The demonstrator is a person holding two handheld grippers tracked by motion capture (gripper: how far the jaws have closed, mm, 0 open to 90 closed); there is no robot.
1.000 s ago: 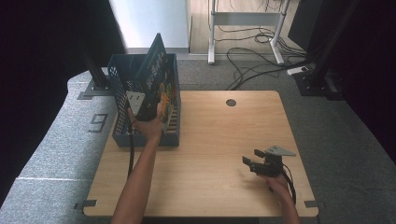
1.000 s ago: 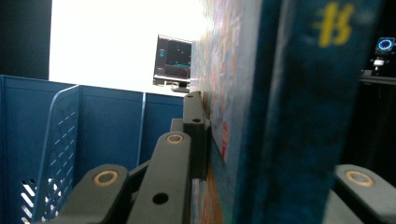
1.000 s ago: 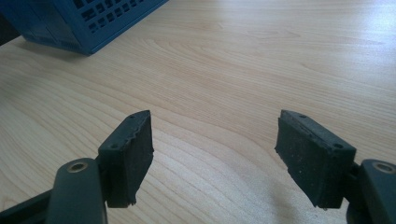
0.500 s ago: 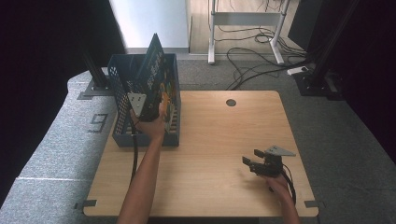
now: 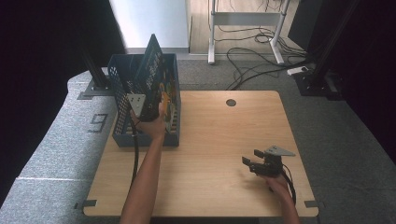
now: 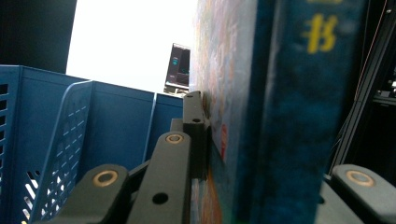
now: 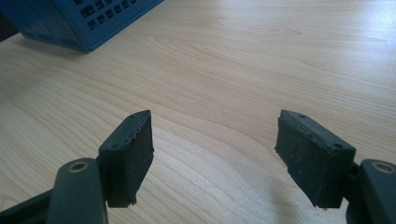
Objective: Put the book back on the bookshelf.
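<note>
High view: left claw [image 5: 145,108] clamped on a dark blue book [image 5: 150,70], which stands tilted on edge inside the blue basket [image 5: 122,84] at the worktop's [image 5: 210,135] left rear corner. Left gripper view: book spine [image 6: 299,116] sits pinched between the jaws, basket wall [image 6: 56,140] to the left. Right claw [image 5: 256,164] rests near the worktop's front right, well apart from the basket. Right gripper view: jaws wide, nothing between them, bare wood [image 7: 224,70] underneath.
</note>
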